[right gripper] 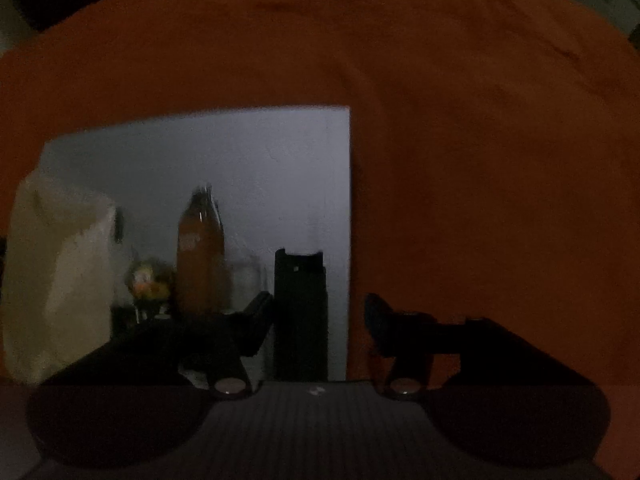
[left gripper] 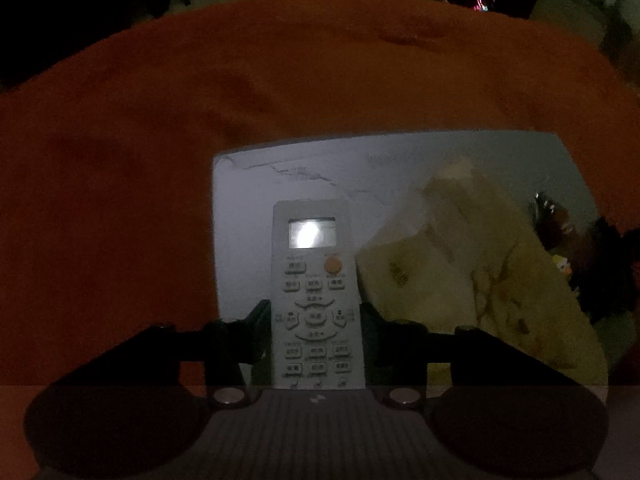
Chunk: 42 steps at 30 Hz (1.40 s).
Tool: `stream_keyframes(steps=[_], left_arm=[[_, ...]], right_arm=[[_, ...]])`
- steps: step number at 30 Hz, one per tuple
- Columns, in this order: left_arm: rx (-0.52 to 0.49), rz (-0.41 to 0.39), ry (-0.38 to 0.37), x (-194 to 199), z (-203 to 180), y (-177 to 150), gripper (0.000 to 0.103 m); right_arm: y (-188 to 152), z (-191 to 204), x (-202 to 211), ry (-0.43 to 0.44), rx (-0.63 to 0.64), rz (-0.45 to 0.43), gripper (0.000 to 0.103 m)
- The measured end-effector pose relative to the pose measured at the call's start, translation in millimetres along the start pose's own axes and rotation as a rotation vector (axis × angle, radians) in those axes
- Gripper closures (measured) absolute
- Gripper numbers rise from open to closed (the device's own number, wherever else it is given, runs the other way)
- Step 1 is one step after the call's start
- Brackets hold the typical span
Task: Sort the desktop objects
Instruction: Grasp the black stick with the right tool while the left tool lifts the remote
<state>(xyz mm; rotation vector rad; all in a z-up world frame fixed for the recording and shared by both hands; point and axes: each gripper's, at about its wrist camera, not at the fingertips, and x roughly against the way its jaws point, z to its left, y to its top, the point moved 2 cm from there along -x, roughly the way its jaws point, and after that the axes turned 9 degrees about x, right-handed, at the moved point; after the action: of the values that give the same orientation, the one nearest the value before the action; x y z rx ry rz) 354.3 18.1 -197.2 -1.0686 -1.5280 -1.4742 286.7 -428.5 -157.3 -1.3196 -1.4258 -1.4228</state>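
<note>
One white remote (left gripper: 316, 300) on the grey board (left gripper: 248, 208): light, rigid, slick; left gripper (left gripper: 316, 320) clamps its lower sides; right gripper (right gripper: 316, 320) unclenched.

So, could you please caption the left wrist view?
Left hand-held gripper straddling a white remote on a pale board.

Button labels on the remote control (left gripper: 316, 296) stay illegible.

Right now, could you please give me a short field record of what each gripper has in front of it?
surface: orange cloth with a white board on it
left gripper: jaws against the sides of a white remote
right gripper: jaws open; black object beside the left one
beside remote: yellowish bag
lighting: dim
</note>
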Motion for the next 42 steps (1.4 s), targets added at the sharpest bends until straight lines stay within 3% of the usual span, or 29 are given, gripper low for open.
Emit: stream_keyframes(steps=[4,9,10,11,13,17,21,22,23,25,27,34,39,42], left_arm=[[-0.006,0.01,0.012,6,-4,-4,0.062],[-0.034,0.016,0.031,2,-9,-3,0.062],[-0.05,0.017,0.04,3,-9,-4,0.055],[-0.059,0.015,0.054,4,-10,-6,0.038],[-0.081,-0.001,0.077,6,-13,-10,0.018],[-0.123,-0.03,0.094,9,-20,-10,0.018],[-0.112,-0.015,0.078,4,-16,-6,0.018],[-0.103,-0.005,0.06,4,-14,-5,0.024],[-0.094,0.007,0.04,4,-13,-4,0.041],[-0.075,0.027,0.023,3,-8,-2,0.061],[-0.069,0.023,0.039,4,-4,0,0.062],[-0.034,0.035,0.013,10,3,3,0.062],[-0.003,0.041,0.006,9,8,8,0.062],[0.032,0.046,0.0,16,13,7,0.063]], right_arm=[[-5,8,-5,-0.021,0.043,0.018,0.049],[-3,11,-5,-0.021,0.058,0.023,0.067],[-3,11,-5,-0.027,0.062,0.022,0.069],[-3,11,-4,-0.03,0.065,0.021,0.072],[-5,8,-3,-0.011,0.045,0.018,0.074],[-6,4,-3,0.015,0.018,0.013,0.074],[-1,6,-4,0.012,0.012,-0.006,0.073],[0,8,-5,0.008,0.009,-0.011,0.072],[1,8,-5,0.004,0.008,-0.011,0.068],[1,11,-5,-0.003,0.019,-0.008,0.066],[-1,11,-4,-0.025,0.024,-0.003,0.055],[-7,4,-8,0.0,-0.026,0.019,0.052],[-9,-2,-1,0.011,-0.021,0.011,0.072],[-11,-6,5,0.02,-0.038,-0.002,0.075]])
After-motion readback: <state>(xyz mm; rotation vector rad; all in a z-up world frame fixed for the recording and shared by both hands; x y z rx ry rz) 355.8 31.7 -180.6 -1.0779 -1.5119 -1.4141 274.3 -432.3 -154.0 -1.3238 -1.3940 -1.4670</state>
